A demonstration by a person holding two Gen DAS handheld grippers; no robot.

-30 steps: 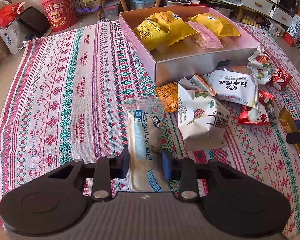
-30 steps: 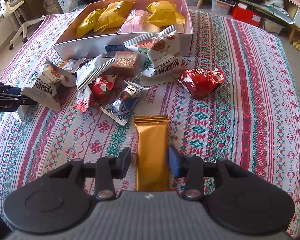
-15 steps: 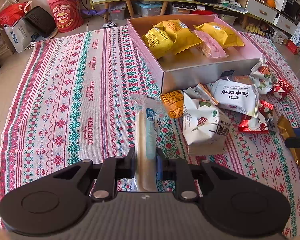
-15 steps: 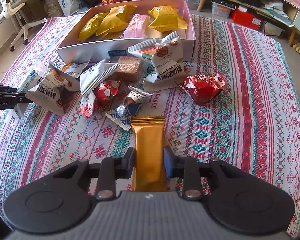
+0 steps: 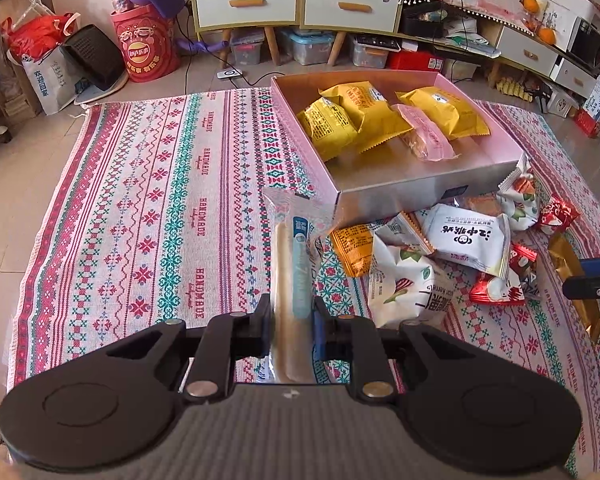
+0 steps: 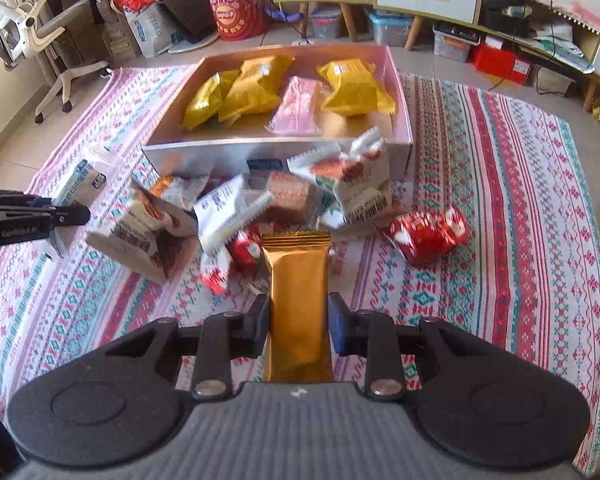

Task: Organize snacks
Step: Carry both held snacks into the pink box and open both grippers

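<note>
My left gripper (image 5: 291, 326) is clamped on a long clear-wrapped bread stick (image 5: 290, 276), pads pressed to its sides near the lower end, so the packet stands out ahead of the fingers and points toward the near-left corner of the pink box (image 5: 380, 184). My right gripper (image 6: 299, 322) is closed around a gold foil bar (image 6: 299, 300), gripped at its middle with the crimped end forward. I hold both lengthwise because, I judge, they will slide into the box more easily end first. Both tools are raised above the patterned cloth (image 5: 140, 220), tilted down and facing the box from its near side. The box sits at the cloth's far edge with yellow packets (image 5: 352, 118) and a pink one (image 5: 424, 138) inside. The loose snack pile (image 6: 260, 216) lies against the box's near wall, between my two tools.
</note>
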